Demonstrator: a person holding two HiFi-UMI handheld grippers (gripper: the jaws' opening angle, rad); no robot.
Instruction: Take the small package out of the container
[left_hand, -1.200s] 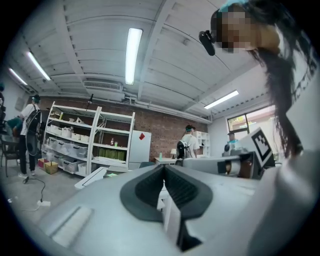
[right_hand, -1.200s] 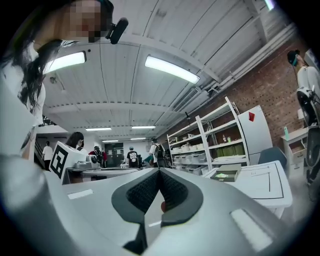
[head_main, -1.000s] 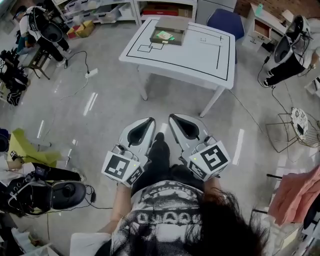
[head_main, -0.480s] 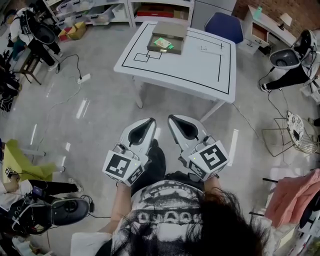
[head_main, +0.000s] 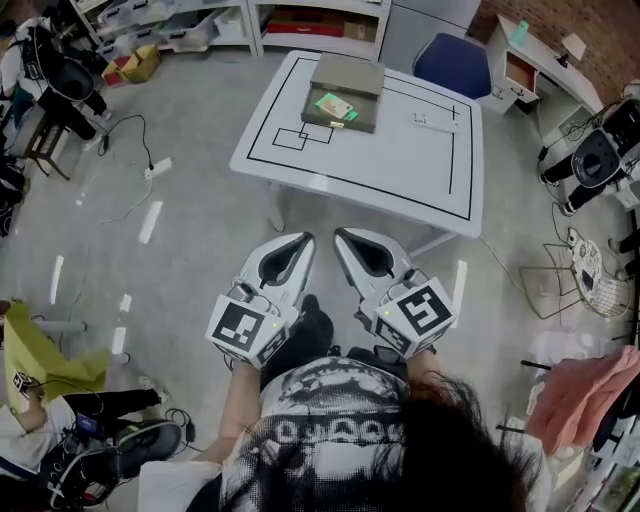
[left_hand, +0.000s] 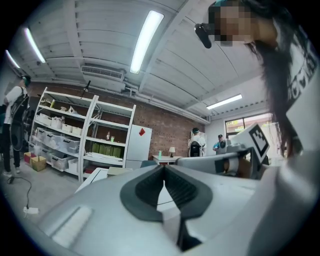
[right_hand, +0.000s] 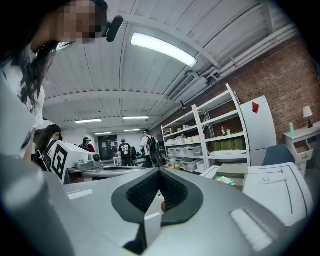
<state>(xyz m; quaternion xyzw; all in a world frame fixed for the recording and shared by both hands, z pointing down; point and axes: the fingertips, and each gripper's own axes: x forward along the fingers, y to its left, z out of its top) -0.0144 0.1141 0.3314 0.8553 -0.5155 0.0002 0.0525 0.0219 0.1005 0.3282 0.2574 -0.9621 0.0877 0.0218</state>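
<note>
The table (head_main: 400, 170) stands well ahead, with the open container (head_main: 345, 122) near its far edge, toward the left corner. Both grippers, left (head_main: 303, 241) and right (head_main: 341, 236), hang short of the near edge, jaws pressed together on nothing. The package (head_main: 334, 105) lies flat inside the container (thin, green). The risk, I judge: jaws arriving closed would shove it, or a low pinch could drag the container along.

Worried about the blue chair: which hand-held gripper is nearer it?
Right. The right hand-held gripper is across the table from the blue chair; the left hand-held gripper, farther left.
</note>
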